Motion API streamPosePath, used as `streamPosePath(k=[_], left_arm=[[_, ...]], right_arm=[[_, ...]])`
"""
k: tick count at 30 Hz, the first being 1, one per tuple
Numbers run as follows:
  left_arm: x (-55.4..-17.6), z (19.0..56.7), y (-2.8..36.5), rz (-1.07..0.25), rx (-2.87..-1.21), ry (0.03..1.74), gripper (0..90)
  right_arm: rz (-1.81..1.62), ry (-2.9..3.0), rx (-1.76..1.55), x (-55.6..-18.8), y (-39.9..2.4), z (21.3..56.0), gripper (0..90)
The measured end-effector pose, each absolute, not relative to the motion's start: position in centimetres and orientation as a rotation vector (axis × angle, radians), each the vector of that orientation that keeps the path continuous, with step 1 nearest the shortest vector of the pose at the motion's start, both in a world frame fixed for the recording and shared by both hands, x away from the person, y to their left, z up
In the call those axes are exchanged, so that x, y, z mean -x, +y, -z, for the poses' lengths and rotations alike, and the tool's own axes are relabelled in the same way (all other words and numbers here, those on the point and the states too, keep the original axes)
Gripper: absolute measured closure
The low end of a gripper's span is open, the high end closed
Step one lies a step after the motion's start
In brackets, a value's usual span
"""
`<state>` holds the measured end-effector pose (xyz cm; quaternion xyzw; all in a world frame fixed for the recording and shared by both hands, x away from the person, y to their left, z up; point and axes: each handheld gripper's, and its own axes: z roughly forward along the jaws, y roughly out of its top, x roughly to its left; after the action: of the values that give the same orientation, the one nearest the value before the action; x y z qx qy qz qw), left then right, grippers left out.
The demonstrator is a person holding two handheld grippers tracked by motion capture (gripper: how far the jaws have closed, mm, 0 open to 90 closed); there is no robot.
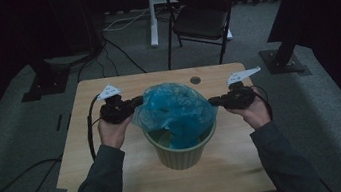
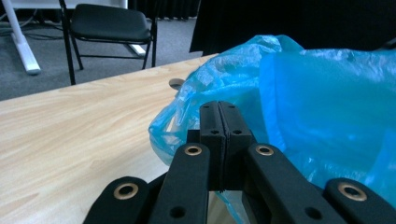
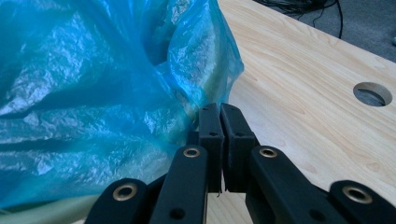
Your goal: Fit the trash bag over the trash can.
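We have the blue bag (image 1: 176, 111) draped in the green bin (image 1: 181, 151), its mouth stretched between the grippers. The left gripper (image 2: 219, 108) sits left of the bin, the right gripper (image 3: 219, 111) right of it — both clenched, apparently pinching film. The film between the pads is hidden.

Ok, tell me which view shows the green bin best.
The high view: the green bin shows from rim to base on the table, with the blue bag billowing out of it. The right gripper view catches a pale green sliver of rim at its lower left. In the left gripper view the bag covers it.
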<state>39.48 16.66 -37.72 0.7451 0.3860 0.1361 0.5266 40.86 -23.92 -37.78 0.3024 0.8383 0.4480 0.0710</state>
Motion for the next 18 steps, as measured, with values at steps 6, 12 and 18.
streamPosePath(k=[6,12,18], left_arm=[[-38.4,38.5,17.9,-0.316,-1.794,0.944,89.5],[-37.9,40.5,18.3,-0.244,-1.823,0.984,89.4],[-37.1,41.5,17.7,-0.204,-1.852,0.965,88.6]], right_arm=[[-1.338,2.544,-0.908,-40.3,-24.1,38.2,88.6],[-1.314,2.6,-0.914,-39.3,-24.6,39.4,88.6],[-1.294,2.683,-0.875,-38.7,-24.2,40.3,86.8]])
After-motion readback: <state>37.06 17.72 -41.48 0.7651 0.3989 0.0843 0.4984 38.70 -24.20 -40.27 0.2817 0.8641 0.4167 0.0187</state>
